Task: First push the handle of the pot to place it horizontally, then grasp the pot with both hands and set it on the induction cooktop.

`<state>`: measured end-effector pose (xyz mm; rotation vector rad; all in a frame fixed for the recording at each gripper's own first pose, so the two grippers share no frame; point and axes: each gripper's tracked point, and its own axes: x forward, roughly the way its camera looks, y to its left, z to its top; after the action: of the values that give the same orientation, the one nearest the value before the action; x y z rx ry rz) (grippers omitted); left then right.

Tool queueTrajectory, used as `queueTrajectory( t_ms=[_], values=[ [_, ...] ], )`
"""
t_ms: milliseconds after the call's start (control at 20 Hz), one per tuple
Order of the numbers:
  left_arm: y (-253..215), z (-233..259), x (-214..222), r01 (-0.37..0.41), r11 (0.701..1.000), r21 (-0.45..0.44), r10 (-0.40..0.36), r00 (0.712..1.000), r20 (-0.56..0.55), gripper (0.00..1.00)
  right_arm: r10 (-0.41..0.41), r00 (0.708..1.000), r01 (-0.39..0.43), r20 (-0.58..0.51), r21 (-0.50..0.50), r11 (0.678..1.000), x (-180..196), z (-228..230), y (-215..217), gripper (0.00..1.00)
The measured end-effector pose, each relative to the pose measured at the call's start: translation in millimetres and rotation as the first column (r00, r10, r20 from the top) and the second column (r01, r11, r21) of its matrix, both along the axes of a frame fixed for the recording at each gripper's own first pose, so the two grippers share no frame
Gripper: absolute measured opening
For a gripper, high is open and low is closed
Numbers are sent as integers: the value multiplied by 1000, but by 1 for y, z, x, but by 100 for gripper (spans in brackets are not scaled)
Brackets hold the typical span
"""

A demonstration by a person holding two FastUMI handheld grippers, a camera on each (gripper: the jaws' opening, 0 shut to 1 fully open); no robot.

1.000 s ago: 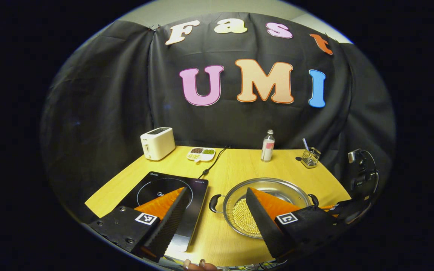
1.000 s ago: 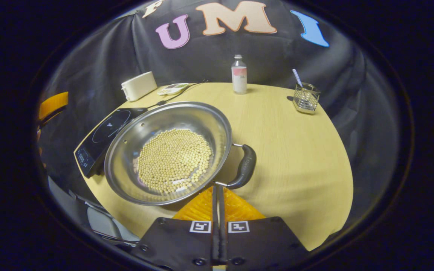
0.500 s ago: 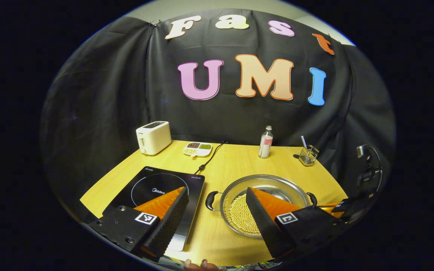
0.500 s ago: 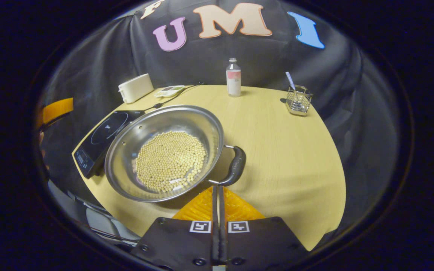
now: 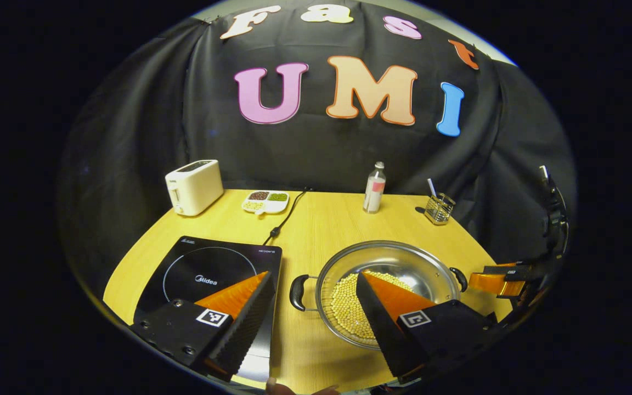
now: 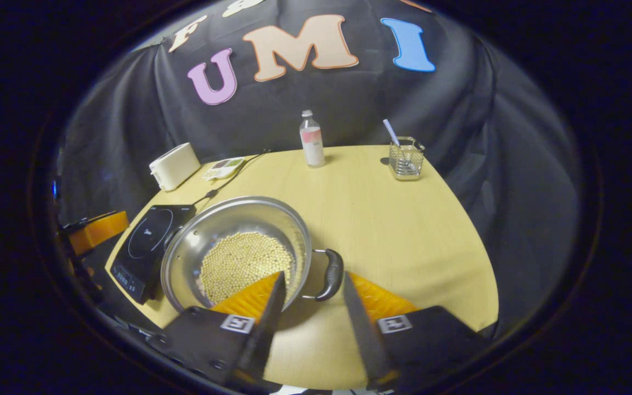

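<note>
The round steel pot with pale beans (image 5: 384,285) sits on the yellow wood desk (image 6: 404,219), just right of the black induction cooktop (image 5: 206,271), not on it yet. Its 2 black handles lie approx. along the left-right line: left handle (image 5: 297,292) faces the cooktop, right handle (image 6: 331,274) faces away. Right tool (image 6: 310,288) is wide open, with that handle just ahead between the fingers. Left tool (image 5: 313,285) is wide open too, left handle ahead in its gap. Each tool is nearer to its own handle, so I judge both-hand grasp is next.
</note>
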<state>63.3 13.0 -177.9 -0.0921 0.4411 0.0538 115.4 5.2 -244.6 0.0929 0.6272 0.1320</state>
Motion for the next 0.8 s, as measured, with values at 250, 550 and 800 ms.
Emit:
queueTrajectory(
  t_ms=[250, 550, 800],
  values=[
    [5, -30, 28, 28, 1000, 0, -28, 998, -56, 98, -27, 999, 26, -21, -23, 999, 20, -13, 5, 89],
    [11, -76, 47, 22, 1000, -19, -25, 988, -151, 98, -74, 994, 71, -78, -40, 997, 45, -43, -2, 97],
    [14, -107, 54, -8, 999, -37, 0, 978, -210, 98, -78, 988, 73, -131, -41, 996, 53, -69, -1, 96]
  ],
)
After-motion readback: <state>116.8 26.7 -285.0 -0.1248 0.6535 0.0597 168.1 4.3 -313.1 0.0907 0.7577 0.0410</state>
